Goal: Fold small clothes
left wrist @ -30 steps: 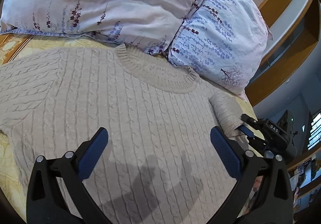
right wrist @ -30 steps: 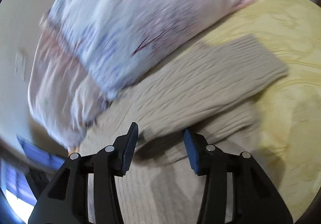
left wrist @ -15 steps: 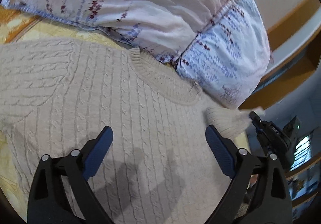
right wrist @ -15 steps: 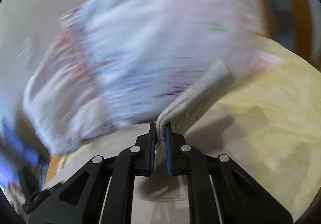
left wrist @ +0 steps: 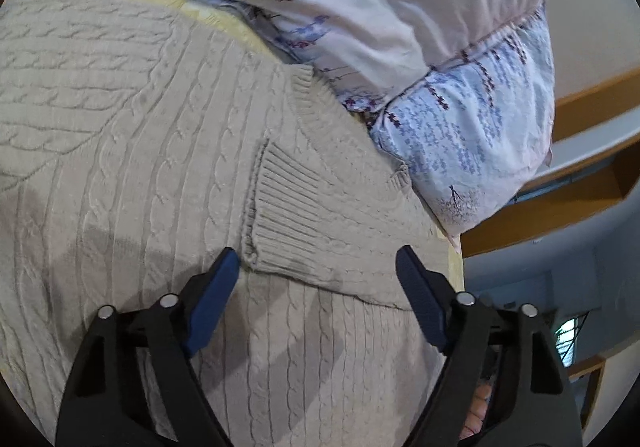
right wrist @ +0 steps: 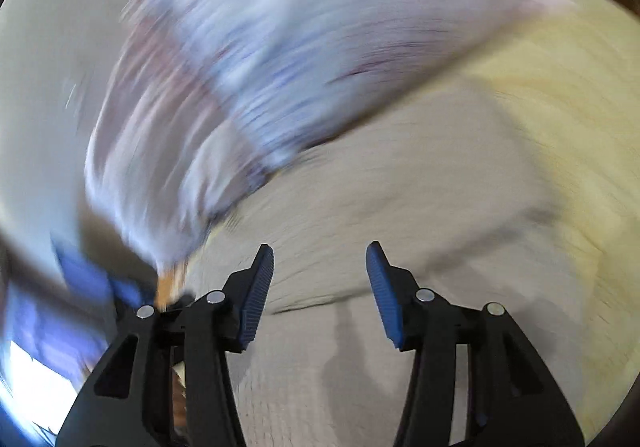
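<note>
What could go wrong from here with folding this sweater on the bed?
1. The folded sleeve lies loose across the sweater chest with both tongs open, so it could slide or bunch during the next fold.
2. The collar sits right against the pillows; lifting there might drag them along.
3. The right tongs view is badly blurred by fast motion, so a rushed grasp could miss the fabric edge.

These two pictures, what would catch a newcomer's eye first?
A big beige cable-knit sweater fills the left wrist view, with one sleeve folded across its chest, the ribbed cuff near the middle. Above it, a floral pillow leans at the collar. The left tool hangs open over the sleeve; the right tool is open too, its view blurred.
</note>
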`<state>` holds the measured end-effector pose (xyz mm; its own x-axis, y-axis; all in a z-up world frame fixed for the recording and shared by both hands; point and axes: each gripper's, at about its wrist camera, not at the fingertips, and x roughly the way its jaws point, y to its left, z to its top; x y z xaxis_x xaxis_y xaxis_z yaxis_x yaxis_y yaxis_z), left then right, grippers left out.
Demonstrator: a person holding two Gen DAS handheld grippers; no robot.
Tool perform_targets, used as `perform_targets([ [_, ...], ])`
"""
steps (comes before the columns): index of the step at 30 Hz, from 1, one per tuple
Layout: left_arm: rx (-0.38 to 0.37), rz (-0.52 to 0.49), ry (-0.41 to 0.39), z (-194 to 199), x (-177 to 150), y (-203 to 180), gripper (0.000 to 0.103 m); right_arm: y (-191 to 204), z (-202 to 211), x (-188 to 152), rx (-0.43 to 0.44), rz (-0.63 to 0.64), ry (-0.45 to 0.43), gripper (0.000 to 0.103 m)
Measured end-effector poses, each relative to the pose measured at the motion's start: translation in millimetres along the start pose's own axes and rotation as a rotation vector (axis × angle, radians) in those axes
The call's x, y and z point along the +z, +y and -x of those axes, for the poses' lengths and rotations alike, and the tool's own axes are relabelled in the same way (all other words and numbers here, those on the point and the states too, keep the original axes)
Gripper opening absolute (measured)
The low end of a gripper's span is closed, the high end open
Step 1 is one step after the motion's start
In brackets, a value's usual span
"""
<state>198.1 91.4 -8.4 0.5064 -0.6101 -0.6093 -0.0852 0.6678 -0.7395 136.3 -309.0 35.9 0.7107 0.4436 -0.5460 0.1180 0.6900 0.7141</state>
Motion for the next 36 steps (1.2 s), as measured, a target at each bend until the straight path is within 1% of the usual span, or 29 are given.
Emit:
perform_targets([
  [1,0.002,0.005,-0.003,-0.5,0.9,0.5,0.076,-23.4,8.3,2.5,-0.019,-0.096,-0.02,0.051],
  [4,0.024,0.011,-0.003,-3.7,7.2,-0.4,0.072,-60.1,16.5,5.8,-0.062,-0.205,-0.039,0.05],
  [5,0.032,0.01,-0.005,-4.6,9.5,-0.8,0.069,-69.0,16.6,6.1,-0.054,-0.234,-0.039,0.05],
  [6,0.04,0.009,-0.007,-5.6,11.8,-1.2,0.068,-75.4,14.4,6.9,-0.038,-0.256,-0.036,0.05],
  [8,0.061,0.008,-0.013,-8.9,17.9,-1.3,0.063,-80.0,9.5,7.0,-0.044,-0.27,-0.036,0.05],
  [10,0.07,0.004,-0.02,-11.8,22.7,-1.3,0.058,-81.6,0.7,8.7,-0.039,-0.28,-0.054,0.042],
  [11,0.076,0.002,-0.02,-14.2,25.7,-2.1,0.052,-82.9,0.4,9.7,-0.035,-0.287,-0.066,0.04],
  [12,0.084,-0.006,-0.018,-17.1,28.9,-3.1,0.047,-85.0,-0.9,12.0,-0.028,-0.298,-0.089,0.036],
  [13,0.084,-0.016,-0.015,-20.1,31.9,-3.9,0.034,-86.1,-0.4,13.9,-0.029,-0.298,-0.103,0.026],
  [14,0.088,-0.029,-0.007,-24.2,35.5,-4.9,0.017,-84.8,-1.7,16.4,-0.038,-0.293,-0.119,0.018],
  [15,0.09,-0.039,-0.001,-27.1,38.4,-5.8,0.009,-83.7,-1.8,18.4,-0.043,-0.284,-0.129,0.011],
  [16,0.093,-0.056,0.001,-28.9,41.7,-7.4,0.006,-82.2,0.7,17.3,-0.036,-0.273,-0.14,0.009],
  [20,0.087,-0.125,-0.059,-16.8,50.6,-14.3,0.005,-68.3,16.4,9.1,-0.01,-0.192,-0.212,0.008],
  [21,0.101,-0.139,-0.072,-15.1,52.0,-14.9,0.005,-65.2,16.7,6.2,-0.031,-0.171,-0.211,0.008],
  [23,0.166,-0.167,-0.082,-17.0,54.3,-12.9,0.005,-64.1,9.1,2.7,-0.077,-0.159,-0.179,0.008],
  [24,0.191,-0.167,-0.071,-20.6,54.9,-9.8,0.005,-64.0,3.5,1.1,-0.101,-0.155,-0.158,0.008],
  [25,0.209,-0.163,-0.056,-23.0,55.4,-7.0,0.005,-64.3,-3.1,-1.3,-0.149,-0.142,-0.135,0.008],
  [27,0.237,-0.16,-0.035,-29.6,54.1,-3.1,0.006,-61.4,-7.5,-5.0,-0.202,-0.114,-0.131,0.009],
  [29,0.253,-0.184,-0.046,-27.2,51.4,-5.1,0.013,-54.1,-4.7,-6.5,-0.243,-0.083,-0.132,0.016],
  [30,0.26,-0.186,-0.052,-21.4,50.1,-6.5,0.017,-50.4,-1.7,-7.5,-0.264,-0.069,-0.135,0.026],
  [31,0.251,-0.187,-0.059,-15.2,48.7,-7.1,0.028,-46.1,4.6,-9.3,-0.286,-0.051,-0.152,0.035],
  [32,0.228,-0.194,-0.072,-4.2,46.5,-7.9,0.041,-43.2,9.5,-11.0,-0.298,-0.037,-0.17,0.038],
  [33,0.211,-0.207,-0.087,10.0,43.5,-8.0,0.048,-41.2,16.0,-13.2,-0.306,-0.024,-0.19,0.04],
  [35,0.198,-0.227,-0.124,39.8,37.5,-5.4,0.066,-33.0,26.2,-17.0,-0.326,0.016,-0.231,0.048],
  [36,0.194,-0.23,-0.146,59.3,33.8,-0.6,0.068,-29.3,28.2,-17.0,-0.327,0.032,-0.24,0.054],
])
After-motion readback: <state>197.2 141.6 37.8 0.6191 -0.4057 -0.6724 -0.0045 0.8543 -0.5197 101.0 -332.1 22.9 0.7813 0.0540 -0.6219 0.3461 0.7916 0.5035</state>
